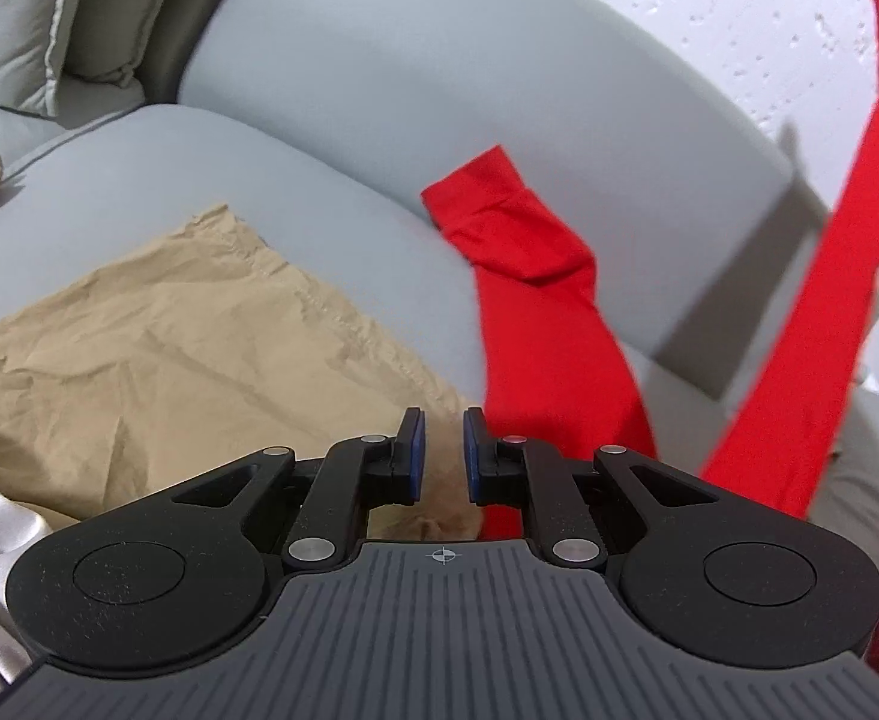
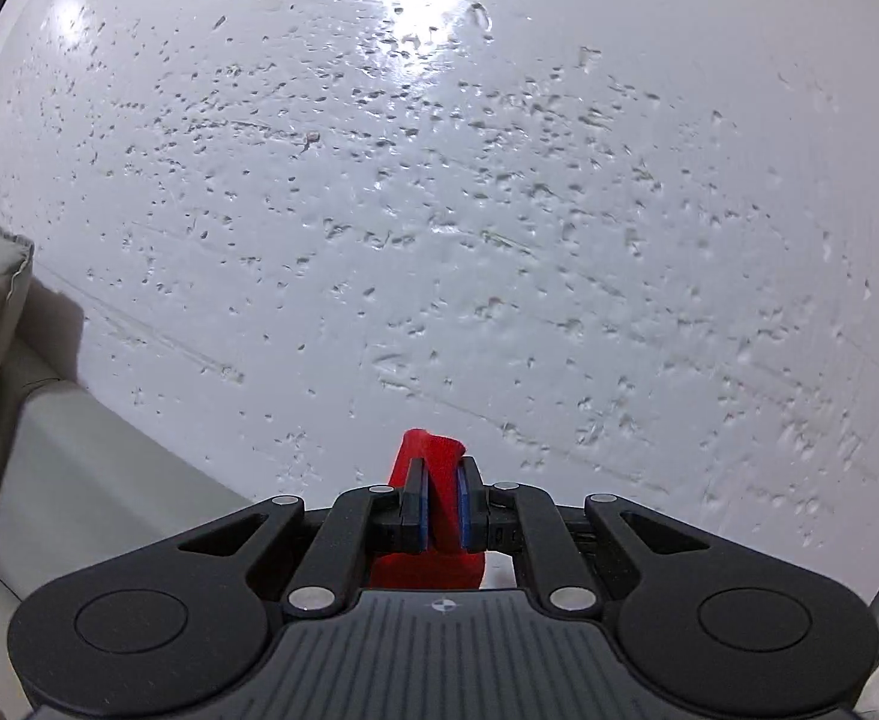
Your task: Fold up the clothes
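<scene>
Red garment (image 1: 553, 324), soft, light & limp, hangs from upper right to lower centre over the sofa (image 1: 331, 138); right gripper (image 2: 442, 501) jaws pinch its edge, left gripper (image 1: 442, 456) jaws open w/ nothing between; best hold: hem or corner.

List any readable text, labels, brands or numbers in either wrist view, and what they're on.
None readable in either view.
Only mark: a small crosshair symbol, no letters, on the body of the left gripper and of the right gripper.
Red garment, tan garment, sofa and wall: no print or tags visible.
</scene>
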Tool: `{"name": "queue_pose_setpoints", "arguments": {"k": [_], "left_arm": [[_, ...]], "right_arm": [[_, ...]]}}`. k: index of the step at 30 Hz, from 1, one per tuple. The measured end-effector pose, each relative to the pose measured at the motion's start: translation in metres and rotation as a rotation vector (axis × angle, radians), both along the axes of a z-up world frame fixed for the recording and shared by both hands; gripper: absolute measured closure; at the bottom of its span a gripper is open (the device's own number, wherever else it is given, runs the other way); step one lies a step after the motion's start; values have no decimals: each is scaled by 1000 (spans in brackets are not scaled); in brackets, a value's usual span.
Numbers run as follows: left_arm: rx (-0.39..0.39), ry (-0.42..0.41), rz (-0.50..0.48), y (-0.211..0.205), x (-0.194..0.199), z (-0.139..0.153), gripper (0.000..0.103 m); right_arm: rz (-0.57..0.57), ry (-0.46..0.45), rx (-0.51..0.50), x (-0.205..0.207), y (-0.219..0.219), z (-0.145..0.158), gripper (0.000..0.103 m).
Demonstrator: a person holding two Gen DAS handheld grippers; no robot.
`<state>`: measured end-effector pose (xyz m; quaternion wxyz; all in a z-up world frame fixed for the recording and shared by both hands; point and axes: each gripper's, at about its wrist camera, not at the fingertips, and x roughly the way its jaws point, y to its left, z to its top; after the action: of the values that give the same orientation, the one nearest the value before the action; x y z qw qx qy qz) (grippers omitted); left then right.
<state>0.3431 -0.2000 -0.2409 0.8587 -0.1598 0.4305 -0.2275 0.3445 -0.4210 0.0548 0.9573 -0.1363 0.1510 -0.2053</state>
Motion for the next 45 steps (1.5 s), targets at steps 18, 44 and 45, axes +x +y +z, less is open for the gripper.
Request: {"name": "queue_pose_setpoints", "arguments": {"k": [18, 44, 45], "left_arm": [[-23, 84, 25, 8, 19, -23, 87], [57, 49, -48, -4, -5, -12, 84], [56, 39, -70, -1, -18, -9, 84]], "right_arm": [[-25, 182, -37, 145, 52, -131, 93], [97, 464, 426, -179, 6, -136, 40], [86, 474, 465, -201, 2, -141, 40]]}}
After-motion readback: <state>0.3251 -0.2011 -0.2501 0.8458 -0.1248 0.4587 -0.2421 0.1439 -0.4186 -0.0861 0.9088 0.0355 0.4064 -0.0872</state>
